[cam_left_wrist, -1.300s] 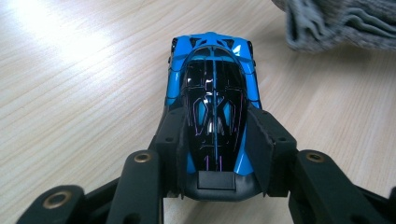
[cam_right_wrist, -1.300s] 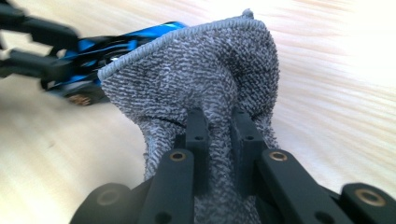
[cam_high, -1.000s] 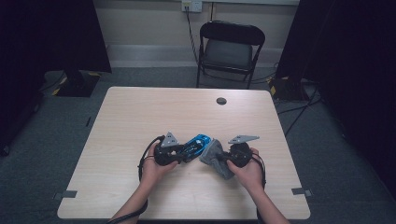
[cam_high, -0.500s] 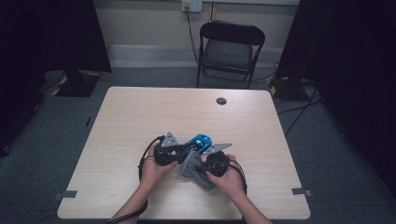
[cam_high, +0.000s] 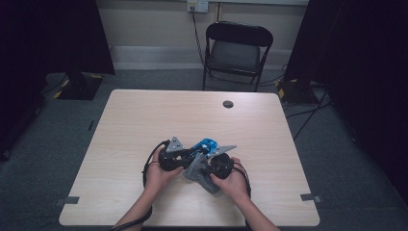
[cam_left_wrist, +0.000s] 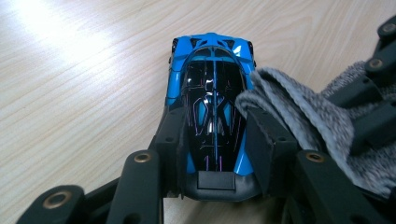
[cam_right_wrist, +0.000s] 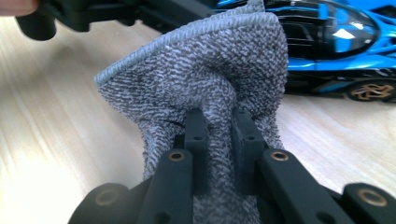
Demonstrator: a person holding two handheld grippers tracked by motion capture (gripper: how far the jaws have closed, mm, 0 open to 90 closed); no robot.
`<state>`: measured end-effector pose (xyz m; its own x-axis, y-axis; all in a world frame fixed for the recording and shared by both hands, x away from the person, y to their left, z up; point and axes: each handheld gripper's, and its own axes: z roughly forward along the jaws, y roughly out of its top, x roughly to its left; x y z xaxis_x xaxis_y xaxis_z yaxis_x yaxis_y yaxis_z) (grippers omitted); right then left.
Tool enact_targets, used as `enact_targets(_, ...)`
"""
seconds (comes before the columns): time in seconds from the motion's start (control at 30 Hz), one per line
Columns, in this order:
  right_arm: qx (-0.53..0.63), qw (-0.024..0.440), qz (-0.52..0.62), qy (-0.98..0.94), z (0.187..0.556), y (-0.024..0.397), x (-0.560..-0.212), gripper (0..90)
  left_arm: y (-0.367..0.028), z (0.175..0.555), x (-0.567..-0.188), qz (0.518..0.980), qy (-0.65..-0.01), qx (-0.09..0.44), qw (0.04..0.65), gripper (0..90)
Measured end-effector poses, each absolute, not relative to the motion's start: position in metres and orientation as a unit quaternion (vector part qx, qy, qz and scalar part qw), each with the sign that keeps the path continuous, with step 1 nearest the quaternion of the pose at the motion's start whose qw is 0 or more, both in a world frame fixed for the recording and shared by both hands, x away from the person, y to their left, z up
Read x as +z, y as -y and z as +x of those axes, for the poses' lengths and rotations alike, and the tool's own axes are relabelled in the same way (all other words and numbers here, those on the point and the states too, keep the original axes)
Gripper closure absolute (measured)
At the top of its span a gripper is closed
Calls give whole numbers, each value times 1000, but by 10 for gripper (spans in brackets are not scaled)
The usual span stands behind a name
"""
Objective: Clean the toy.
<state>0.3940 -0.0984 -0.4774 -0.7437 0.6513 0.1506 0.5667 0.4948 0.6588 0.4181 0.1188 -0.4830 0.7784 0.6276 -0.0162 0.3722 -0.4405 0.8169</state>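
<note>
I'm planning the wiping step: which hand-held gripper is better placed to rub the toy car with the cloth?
The right hand-held gripper: it pinches the grey cloth right beside the blue toy car, which the left hand-held gripper clamps.

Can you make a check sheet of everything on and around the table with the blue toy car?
Surface: pale wooden table, mostly bare.
Job's things: shiny blue-and-black toy car on the table; grey knitted cloth against its side.
Clutter: small dark round disc near the far edge.
Grippers: left claw shut on the car's rear; right claw pinching the cloth.
Cables: black cable looping by the left hand; more cables on the floor at right.
Surroundings: black folding chair, grey carpet, dark curtains.
</note>
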Motion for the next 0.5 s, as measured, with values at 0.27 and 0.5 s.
enact_targets(0.27,355,63,367,-857,403,108,-477,789,-119,418,-483,836,-300,145,437,594)
enact_targets(0.5,355,61,382,-851,410,119,-477,789,-119,418,-483,836,-298,146,436,594)
